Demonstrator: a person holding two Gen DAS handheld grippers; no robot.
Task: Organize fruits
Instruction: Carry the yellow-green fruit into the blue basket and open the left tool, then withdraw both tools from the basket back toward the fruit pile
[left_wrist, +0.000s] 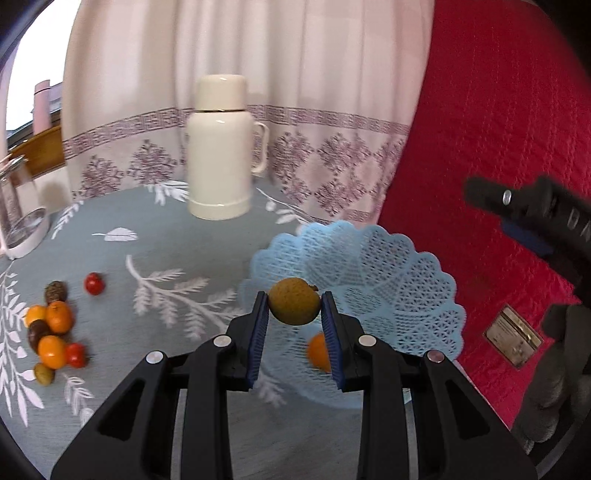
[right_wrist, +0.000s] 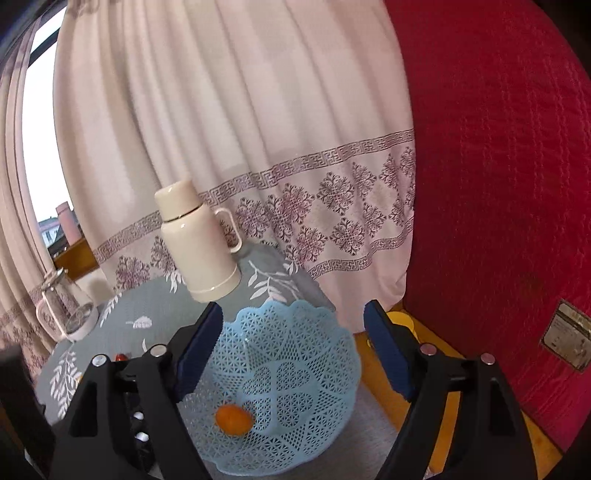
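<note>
My left gripper (left_wrist: 294, 310) is shut on a round yellow-brown fruit (left_wrist: 293, 301), held over the near rim of a light blue lattice basket (left_wrist: 399, 291). One small orange fruit (left_wrist: 319, 350) lies in that basket. A heap of small fruits (left_wrist: 51, 332), orange, red, brown and green, sits on the cloth at the left, with a lone red one (left_wrist: 94, 283) beside it. My right gripper (right_wrist: 293, 347) stands open above the basket (right_wrist: 295, 373) with nothing between its fingers; the orange fruit (right_wrist: 233, 418) rests below it. The right gripper (left_wrist: 535, 221) also shows at the right edge of the left wrist view.
A cream thermos flask (left_wrist: 221, 147) stands at the back of the round table with its grey-blue leaf cloth (left_wrist: 166, 251). A glass jar (left_wrist: 18, 214) is at the left edge. Pink curtain (right_wrist: 258, 147) hangs behind, and red quilted fabric (right_wrist: 498, 184) fills the right.
</note>
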